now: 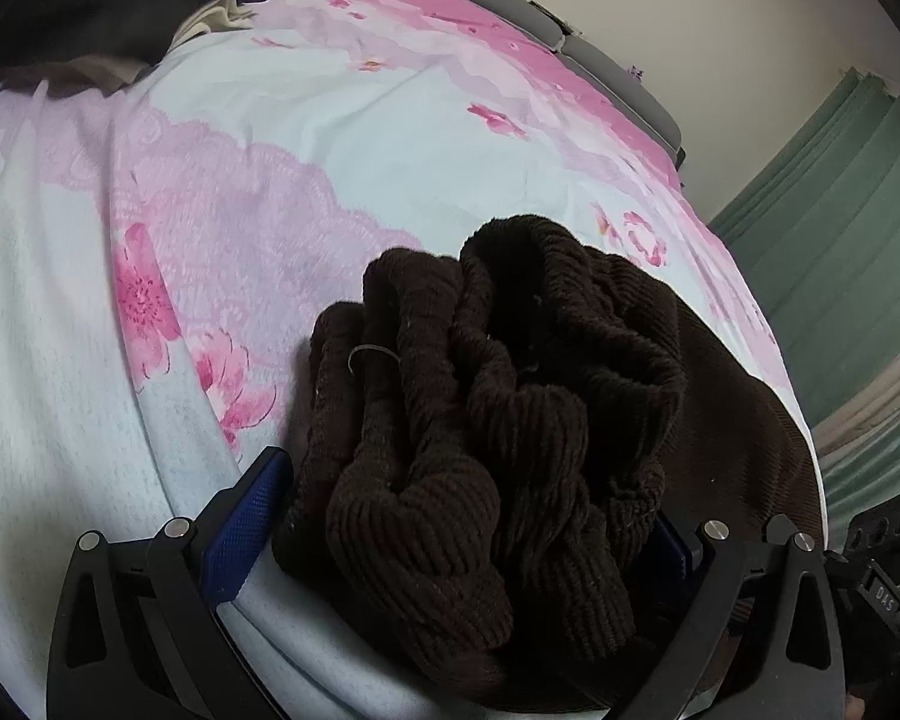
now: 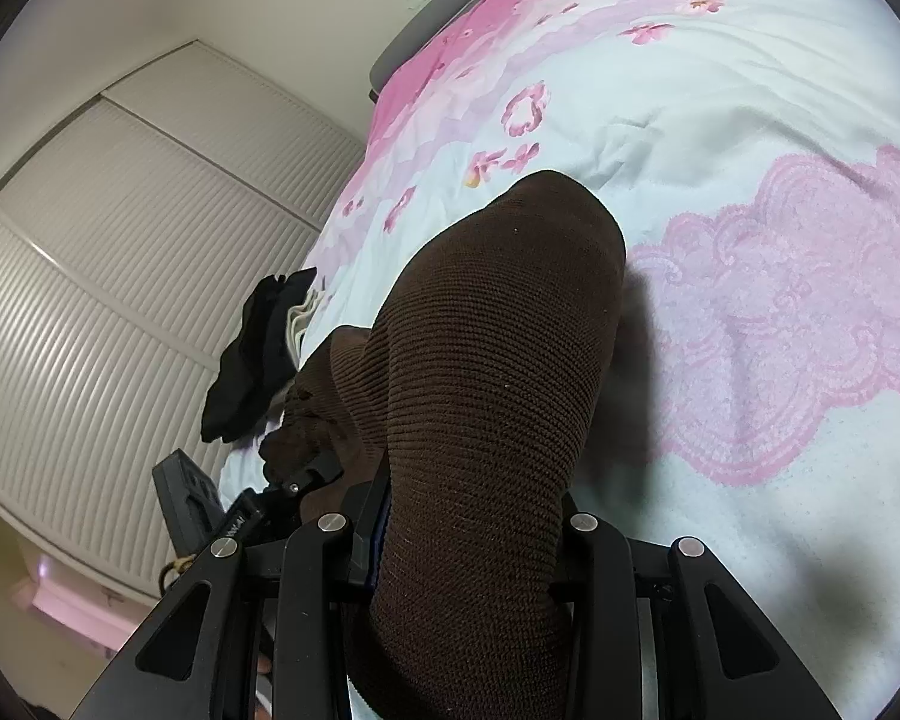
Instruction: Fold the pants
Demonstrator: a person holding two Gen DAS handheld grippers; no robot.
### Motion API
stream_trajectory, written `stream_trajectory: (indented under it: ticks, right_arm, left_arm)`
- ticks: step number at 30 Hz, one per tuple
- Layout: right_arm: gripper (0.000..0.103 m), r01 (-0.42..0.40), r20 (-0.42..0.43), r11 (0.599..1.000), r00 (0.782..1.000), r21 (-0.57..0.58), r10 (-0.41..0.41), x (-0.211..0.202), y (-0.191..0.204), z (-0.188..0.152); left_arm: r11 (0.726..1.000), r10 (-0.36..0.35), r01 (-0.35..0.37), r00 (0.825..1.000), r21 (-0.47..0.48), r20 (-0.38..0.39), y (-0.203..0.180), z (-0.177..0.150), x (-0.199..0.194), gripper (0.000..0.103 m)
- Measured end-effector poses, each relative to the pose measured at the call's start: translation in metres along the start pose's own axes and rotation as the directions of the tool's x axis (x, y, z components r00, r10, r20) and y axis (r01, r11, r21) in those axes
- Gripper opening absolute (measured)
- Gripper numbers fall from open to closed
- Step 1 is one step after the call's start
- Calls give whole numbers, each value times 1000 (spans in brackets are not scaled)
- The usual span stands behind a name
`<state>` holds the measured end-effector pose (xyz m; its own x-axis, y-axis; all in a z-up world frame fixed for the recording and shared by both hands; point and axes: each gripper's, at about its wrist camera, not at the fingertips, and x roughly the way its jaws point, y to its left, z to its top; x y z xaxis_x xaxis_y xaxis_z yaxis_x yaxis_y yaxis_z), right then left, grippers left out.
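Note:
The dark brown corduroy pants [image 1: 510, 408] lie on the bed. In the left wrist view their gathered elastic waistband bunches up between my left gripper's [image 1: 450, 534] blue-padded fingers [image 1: 243, 525], which stand wide apart around it. In the right wrist view a smooth rounded fold of the pants [image 2: 486, 396] fills the space between my right gripper's [image 2: 468, 546] fingers, which are closed on the fabric. The left gripper also shows in the right wrist view [image 2: 297, 474], at the waistband.
The bed has a pale blue sheet [image 1: 330, 120] with pink flowers and lace print. A pile of black and beige clothes [image 1: 108, 6] lies at a far corner; it also shows in the right wrist view [image 2: 258, 354]. A white slatted wardrobe [image 2: 120, 252] and green curtain [image 1: 840, 210] flank the bed.

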<state>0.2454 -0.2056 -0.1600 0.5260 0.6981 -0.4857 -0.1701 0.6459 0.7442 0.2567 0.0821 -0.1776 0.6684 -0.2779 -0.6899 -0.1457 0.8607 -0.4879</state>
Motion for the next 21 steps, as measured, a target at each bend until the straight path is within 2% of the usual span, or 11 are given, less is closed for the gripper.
stream_trajectory:
  ticks: [1, 4, 5, 8, 14, 21]
  right_arm:
    - [35, -2, 1, 1000, 1000, 2, 2, -1, -3, 0]
    - [36, -2, 3, 1000, 1000, 1, 2, 0, -3, -2]
    - [35, 0, 7, 1000, 1000, -6, 0, -1, -1, -2]
    - [35, -12, 13, 1000, 1000, -14, 12, -6, 5, -2]
    - [35, -40, 61, 998, 997, -57, 44, -27, 31, 6]
    - [35, -78, 99, 981, 990, -177, 96, -40, 96, 31]
  left_arm:
    - [1000, 7, -7, 1000, 15, -1, -2, -2, 1, 102]
    - [999, -27, 27, 1000, 22, -8, -6, -6, 1, 72]
    - [999, -28, 28, 1000, 30, -6, -9, -7, 0, 66]
    - [999, -48, 48, 999, 20, -3, -12, -4, -8, 56]
    - [996, -77, 76, 996, 42, 36, -28, 5, -36, 52]
    - [992, -121, 115, 984, 52, 134, -35, 39, -86, 52]
